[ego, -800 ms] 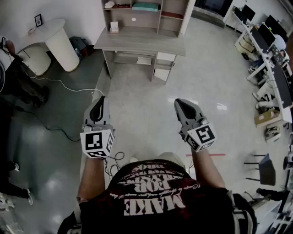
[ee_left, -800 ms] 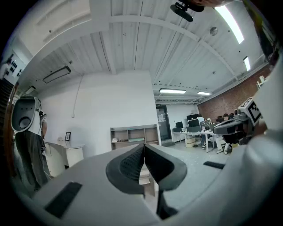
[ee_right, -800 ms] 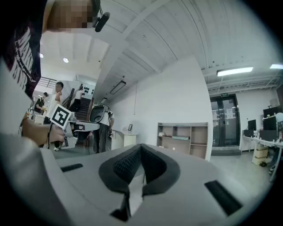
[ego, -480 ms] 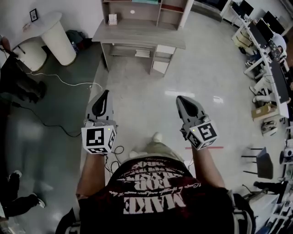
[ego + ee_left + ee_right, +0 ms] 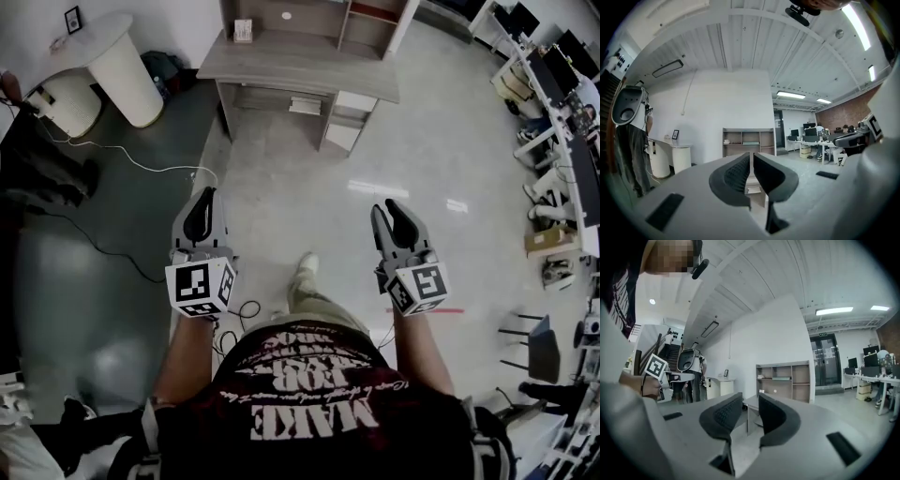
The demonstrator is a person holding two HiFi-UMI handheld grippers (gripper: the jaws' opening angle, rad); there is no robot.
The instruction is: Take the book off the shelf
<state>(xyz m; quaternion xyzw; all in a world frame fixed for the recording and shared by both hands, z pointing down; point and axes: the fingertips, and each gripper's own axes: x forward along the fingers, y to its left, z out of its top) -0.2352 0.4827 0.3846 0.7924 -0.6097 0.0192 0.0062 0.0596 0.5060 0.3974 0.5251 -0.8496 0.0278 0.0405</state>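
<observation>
A wooden desk with a shelf unit (image 5: pixel 302 64) stands far ahead across the floor. In the left gripper view the shelf (image 5: pixel 749 142) shows small above the jaws, with a flat teal book (image 5: pixel 751 142) lying in its upper row. The right gripper view shows the same shelf (image 5: pixel 783 379) and book (image 5: pixel 781 378). My left gripper (image 5: pixel 200 212) is held level at waist height, shut and empty (image 5: pixel 751 161). My right gripper (image 5: pixel 395 221) is beside it, open with a clear gap and nothing between the fingers (image 5: pixel 750 411). Both are far from the shelf.
Two white round pedestals (image 5: pixel 127 80) stand at the left wall, and a white cable (image 5: pixel 122 164) trails over the floor. Office desks with monitors (image 5: pixel 562 122) line the right side. A dark chair (image 5: pixel 539 347) is at lower right. Another person (image 5: pixel 691 369) stands at the left.
The right gripper's jaws have parted from nearly shut to open. The person has stepped forward, one foot now out ahead. The left gripper stays shut.
</observation>
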